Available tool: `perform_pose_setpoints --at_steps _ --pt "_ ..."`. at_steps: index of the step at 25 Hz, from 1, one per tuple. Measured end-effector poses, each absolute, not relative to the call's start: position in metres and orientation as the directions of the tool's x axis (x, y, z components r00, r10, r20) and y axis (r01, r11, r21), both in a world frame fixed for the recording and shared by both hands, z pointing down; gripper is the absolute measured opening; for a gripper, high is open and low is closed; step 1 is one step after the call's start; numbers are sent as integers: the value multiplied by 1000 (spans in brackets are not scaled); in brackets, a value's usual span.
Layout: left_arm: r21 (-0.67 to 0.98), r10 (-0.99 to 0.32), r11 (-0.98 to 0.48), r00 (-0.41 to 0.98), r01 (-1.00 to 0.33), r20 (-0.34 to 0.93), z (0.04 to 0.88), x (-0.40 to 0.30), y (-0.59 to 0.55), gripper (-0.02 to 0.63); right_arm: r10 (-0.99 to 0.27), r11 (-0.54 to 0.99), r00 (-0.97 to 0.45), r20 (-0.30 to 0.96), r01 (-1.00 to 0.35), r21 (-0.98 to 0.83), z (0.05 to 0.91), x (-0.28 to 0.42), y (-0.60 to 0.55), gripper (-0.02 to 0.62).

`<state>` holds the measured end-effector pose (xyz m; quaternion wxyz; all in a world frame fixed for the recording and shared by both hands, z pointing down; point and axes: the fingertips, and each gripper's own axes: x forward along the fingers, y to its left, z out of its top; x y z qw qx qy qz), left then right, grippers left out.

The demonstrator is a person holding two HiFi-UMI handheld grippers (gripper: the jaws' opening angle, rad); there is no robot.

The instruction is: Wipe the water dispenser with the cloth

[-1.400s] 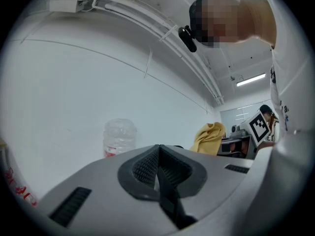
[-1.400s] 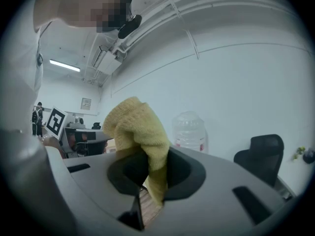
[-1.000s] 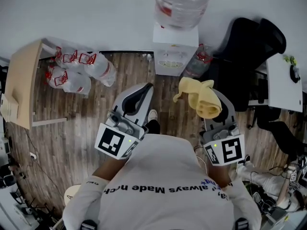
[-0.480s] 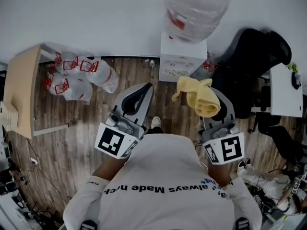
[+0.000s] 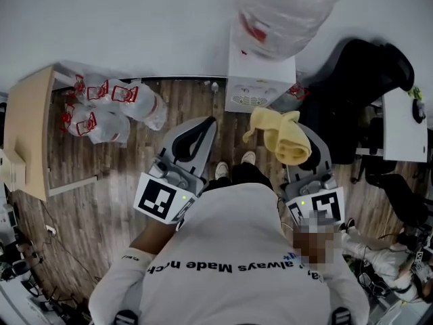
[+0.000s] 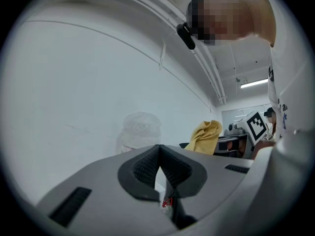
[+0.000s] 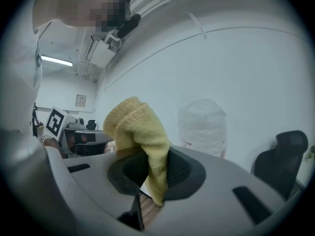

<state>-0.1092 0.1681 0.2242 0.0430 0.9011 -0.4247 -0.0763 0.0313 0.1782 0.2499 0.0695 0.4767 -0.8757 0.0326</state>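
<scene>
The white water dispenser stands against the wall ahead, topped by a clear water bottle; the same bottle shows in both gripper views. A yellow cloth is bunched up and pinched in my right gripper, which is shut on it just short of the dispenser. To its left my left gripper is shut with nothing between its jaws, and past them the yellow cloth shows.
Clear bags with red print lie on the wooden floor at the left beside a light wooden board. A black office chair and a white desk stand to the right of the dispenser. Cables lie at both lower corners.
The dispenser and bottle have grown larger and shifted right in the head view as the person stepped closer. Both grippers keep their pose, the cloth still held.
</scene>
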Motion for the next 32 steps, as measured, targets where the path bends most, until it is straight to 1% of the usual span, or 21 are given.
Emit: perform_pose_setpoints --at_steps 11,32 --pt "146 -785 -619 614 -771 -87 227 -94 143 18 -831 541 -535 152 -841 5 254 51 150 64" --pt "122 -808 -590 584 -798 -83 214 -32 36 18 -802 587 -582 134 -810 -6 244 105 42 64"
